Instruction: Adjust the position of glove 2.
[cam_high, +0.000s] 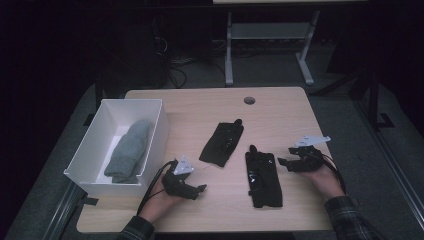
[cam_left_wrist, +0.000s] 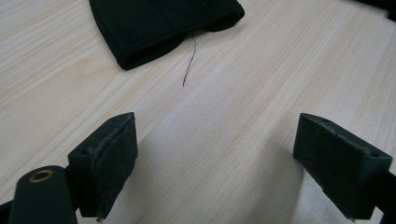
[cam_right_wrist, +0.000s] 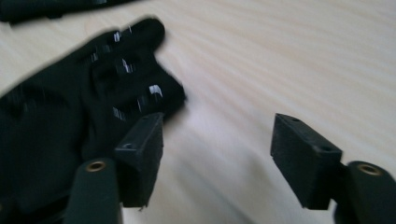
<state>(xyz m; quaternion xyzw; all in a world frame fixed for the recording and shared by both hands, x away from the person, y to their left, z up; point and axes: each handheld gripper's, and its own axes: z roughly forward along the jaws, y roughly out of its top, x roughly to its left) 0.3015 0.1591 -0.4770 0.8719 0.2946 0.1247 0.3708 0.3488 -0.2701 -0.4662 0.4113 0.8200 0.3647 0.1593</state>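
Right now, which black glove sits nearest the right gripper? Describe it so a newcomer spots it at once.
Start at the wooden table, with the white box on its left. Two black gloves lie mid-table; take the right-hand glove, beside the right gripper. Unlike the tilted glove, it lies nearly straight and closer to the person.

Just to the left of the left gripper (cam_high: 199, 189), nearly touching it: white box (cam_high: 157, 132), open-topped, lying lengthwise along the edge of the light wooden table (cam_high: 280, 110), with a grey knitted mitten (cam_high: 129, 150) flat inside. Well beyond both grippers, near the far table edge and closer in line with the right gripper (cam_high: 286, 156): small round cable hole (cam_high: 249, 100). Farther off still, on the dark floor: white desk frame (cam_high: 229, 50) and loose cables (cam_high: 175, 65).
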